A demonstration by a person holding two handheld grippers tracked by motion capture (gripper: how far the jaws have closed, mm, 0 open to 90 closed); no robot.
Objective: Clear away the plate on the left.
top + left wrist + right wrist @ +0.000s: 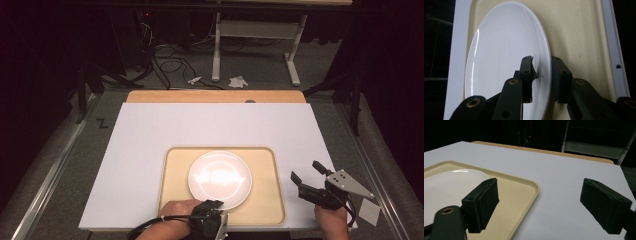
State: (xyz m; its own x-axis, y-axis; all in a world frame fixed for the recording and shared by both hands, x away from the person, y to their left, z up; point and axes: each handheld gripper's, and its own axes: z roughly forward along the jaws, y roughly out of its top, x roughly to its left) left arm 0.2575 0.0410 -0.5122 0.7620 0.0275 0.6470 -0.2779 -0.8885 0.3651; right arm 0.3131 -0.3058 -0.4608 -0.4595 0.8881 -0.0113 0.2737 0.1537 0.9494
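A round white plate (pixel 220 180) lies on a beige tray (pixel 175 160) at the near middle of the white table top. My left gripper (pixel 212 204) is at the plate's near edge. In the left gripper view, the left gripper (pixel 541 60) straddles the rim of the plate (pixel 506 50). One jaw is over the plate's face, the other outside over the tray (pixel 579 37), and a slim gap shows at the pads. My right gripper (pixel 306 170) hovers right of the tray, open and empty. The right gripper view shows the right gripper (pixel 540 185) beside the tray (pixel 524 187) and the plate (pixel 449 185).
The white board (pixel 225 125) rests on a wooden table (pixel 215 96). A small white paper square (pixel 370 211) lies off its near right corner. Beyond the table stand a white desk frame (pixel 255 30) and loose cables (pixel 170 62) on the grey floor.
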